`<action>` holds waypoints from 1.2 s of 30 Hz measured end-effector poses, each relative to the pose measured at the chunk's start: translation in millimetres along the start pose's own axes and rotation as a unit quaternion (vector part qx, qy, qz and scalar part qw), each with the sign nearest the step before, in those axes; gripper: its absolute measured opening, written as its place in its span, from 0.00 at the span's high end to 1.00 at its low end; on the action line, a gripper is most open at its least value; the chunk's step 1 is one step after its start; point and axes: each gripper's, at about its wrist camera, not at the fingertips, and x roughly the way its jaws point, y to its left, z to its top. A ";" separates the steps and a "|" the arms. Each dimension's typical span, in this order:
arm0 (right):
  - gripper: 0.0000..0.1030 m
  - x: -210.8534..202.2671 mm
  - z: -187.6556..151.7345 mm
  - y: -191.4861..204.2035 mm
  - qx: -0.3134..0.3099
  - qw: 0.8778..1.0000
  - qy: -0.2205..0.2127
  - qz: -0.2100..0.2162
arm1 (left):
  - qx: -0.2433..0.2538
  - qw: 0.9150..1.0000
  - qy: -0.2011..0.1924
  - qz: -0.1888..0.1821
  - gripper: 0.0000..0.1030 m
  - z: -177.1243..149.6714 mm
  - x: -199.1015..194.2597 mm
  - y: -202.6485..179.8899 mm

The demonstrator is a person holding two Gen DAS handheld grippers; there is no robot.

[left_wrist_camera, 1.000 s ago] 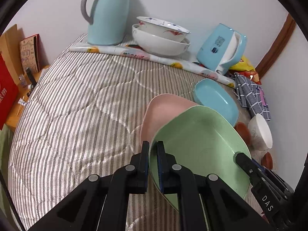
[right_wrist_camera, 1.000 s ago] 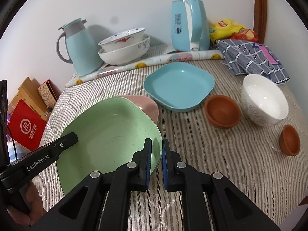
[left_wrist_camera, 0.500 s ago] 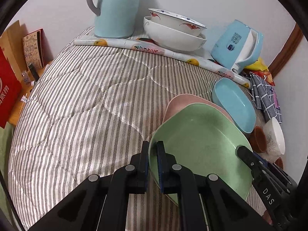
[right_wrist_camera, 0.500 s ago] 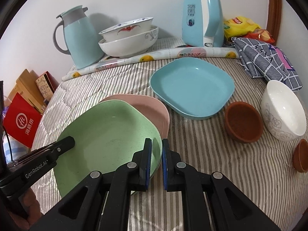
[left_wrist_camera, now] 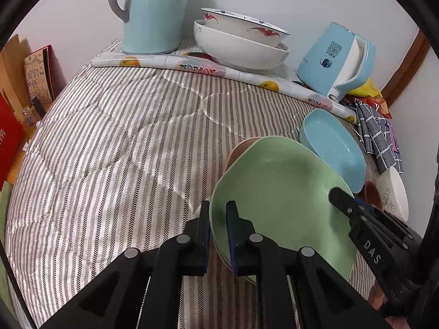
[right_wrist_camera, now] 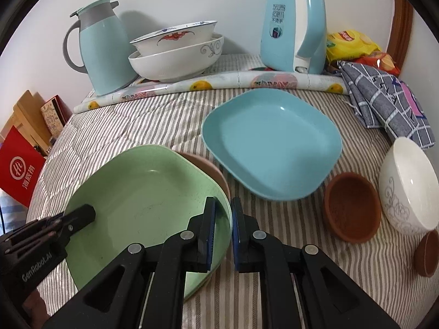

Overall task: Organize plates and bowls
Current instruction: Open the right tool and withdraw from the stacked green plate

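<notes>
Plates are in front of me on the striped quilt (left_wrist_camera: 109,150). My left tongs (left_wrist_camera: 218,219) have their two fingers on both sides of the rim of the green plate (left_wrist_camera: 279,200), nearly closed on it. My right tongs (right_wrist_camera: 222,216) stand around the opposite rim of the same plate, with a small gap between the fingers, so I cannot tell if they press it. The green plate lies on top of the pink plate (right_wrist_camera: 211,168), which shows only at its far edge. The blue plate (right_wrist_camera: 271,142) is just beside them, to the right. Near it stand a brown bowl (right_wrist_camera: 352,205) and a white bowl (right_wrist_camera: 408,183), touching each other. Two big white bowls (right_wrist_camera: 175,52) are stacked at the wall.
</notes>
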 end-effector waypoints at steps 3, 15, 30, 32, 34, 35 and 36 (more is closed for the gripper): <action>0.87 3.2 4.0 1.2 -0.005 1.000 -0.005 -0.001 | 0.000 1.000 0.005 0.000 0.87 0.3 1.9 -1.0; 0.52 -27.3 -7.0 -16.8 0.024 0.999 -0.029 0.032 | 0.009 1.000 -0.004 0.009 0.58 -3.8 -11.2 -3.3; 0.52 -51.4 -32.0 -18.6 0.027 0.998 -0.025 0.050 | 0.027 1.000 -0.013 -0.005 0.58 -24.3 -27.4 -19.4; 0.52 -55.8 -31.7 -17.7 0.027 0.998 -0.027 0.053 | 0.029 0.999 -0.017 -0.013 0.58 -26.6 -31.5 -21.7; 0.52 -62.0 -32.6 -18.5 0.029 0.997 -0.032 0.057 | 0.028 0.999 -0.018 -0.014 0.58 -28.0 -33.1 -24.8; 0.52 -64.4 -32.8 -19.4 0.029 0.997 -0.034 0.057 | 0.030 0.999 -0.018 -0.012 0.59 -28.4 -33.5 -26.0; 0.52 -67.6 -33.9 -20.9 0.030 0.997 -0.036 0.055 | 0.032 0.999 -0.019 -0.008 0.63 -29.2 -33.8 -27.8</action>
